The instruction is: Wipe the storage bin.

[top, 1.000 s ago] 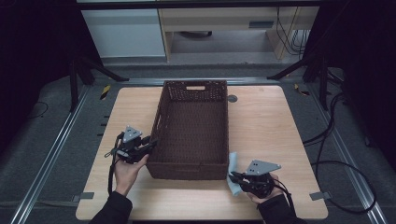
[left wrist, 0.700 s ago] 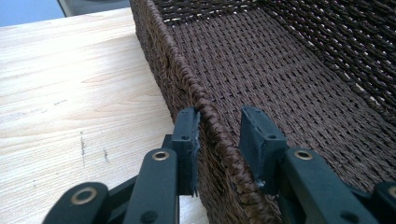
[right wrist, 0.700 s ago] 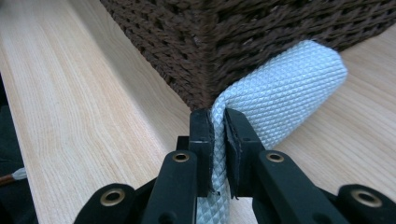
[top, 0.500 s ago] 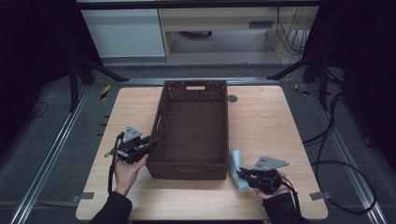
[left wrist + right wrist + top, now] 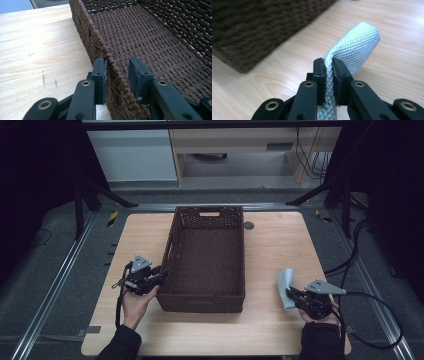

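Nearest the person, the right gripper (image 5: 296,296) has its jaws clenched on a pale blue-grey, diamond-textured folded cloth (image 5: 355,47), held just above the light wooden desk (image 5: 280,240) to the right of the basket, apparently so it can be carried. On the other side, the left gripper (image 5: 160,273) straddles the left rim of the dark brown woven rectangular basket (image 5: 207,255): one jaw touches the outer wall, the other stands off inside, so the jaws are released, probably placed to steady the basket. The basket is empty.
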`<state>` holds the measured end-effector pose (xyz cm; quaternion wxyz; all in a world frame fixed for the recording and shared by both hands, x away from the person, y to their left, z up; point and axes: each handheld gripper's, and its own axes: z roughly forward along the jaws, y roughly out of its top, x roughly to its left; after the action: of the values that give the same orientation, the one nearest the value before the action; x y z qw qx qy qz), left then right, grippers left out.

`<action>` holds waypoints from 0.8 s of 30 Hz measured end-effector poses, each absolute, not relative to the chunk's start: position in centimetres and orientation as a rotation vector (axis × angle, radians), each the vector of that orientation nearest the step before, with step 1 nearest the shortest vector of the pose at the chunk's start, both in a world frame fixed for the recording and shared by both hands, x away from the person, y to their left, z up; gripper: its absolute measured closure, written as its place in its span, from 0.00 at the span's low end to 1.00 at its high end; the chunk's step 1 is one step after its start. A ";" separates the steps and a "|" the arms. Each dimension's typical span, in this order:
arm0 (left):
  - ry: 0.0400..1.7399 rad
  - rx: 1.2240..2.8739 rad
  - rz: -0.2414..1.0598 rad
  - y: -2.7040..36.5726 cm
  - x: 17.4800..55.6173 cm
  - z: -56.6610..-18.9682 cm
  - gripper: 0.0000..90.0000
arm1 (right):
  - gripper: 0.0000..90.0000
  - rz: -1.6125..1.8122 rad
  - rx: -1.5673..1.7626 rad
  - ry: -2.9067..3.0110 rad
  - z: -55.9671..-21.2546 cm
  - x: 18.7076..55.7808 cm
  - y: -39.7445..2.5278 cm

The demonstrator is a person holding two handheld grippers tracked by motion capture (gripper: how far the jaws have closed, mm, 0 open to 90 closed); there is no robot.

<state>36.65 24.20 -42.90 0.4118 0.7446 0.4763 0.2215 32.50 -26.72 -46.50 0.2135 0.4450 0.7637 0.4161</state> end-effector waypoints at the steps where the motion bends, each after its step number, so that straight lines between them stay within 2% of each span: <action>1: 1.198 1.874 0.557 24.2 36.7 -42.9 0.74 | 0.91 1.145 1.254 2.115 -46.7 32.6 -27.1; 13: 1.200 1.876 0.554 24.2 36.7 -42.9 0.74 | 0.88 1.001 1.373 2.143 -48.2 33.4 -28.5; 17: 1.200 1.877 0.552 24.2 36.7 -42.9 0.74 | 0.80 0.961 1.397 2.130 -48.6 33.4 -28.6; 21: 1.198 1.874 0.557 24.2 36.6 -42.8 0.75 | 0.65 0.971 1.388 2.075 -48.3 33.4 -28.7; 24: 1.197 1.876 0.558 24.2 36.6 -42.8 0.75 | 0.62 0.979 1.380 2.064 -48.1 33.4 -28.6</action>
<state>36.61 24.18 -42.84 0.4112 0.7454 0.4755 0.2217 33.43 -28.60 -48.08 0.2340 0.5027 0.7519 0.3567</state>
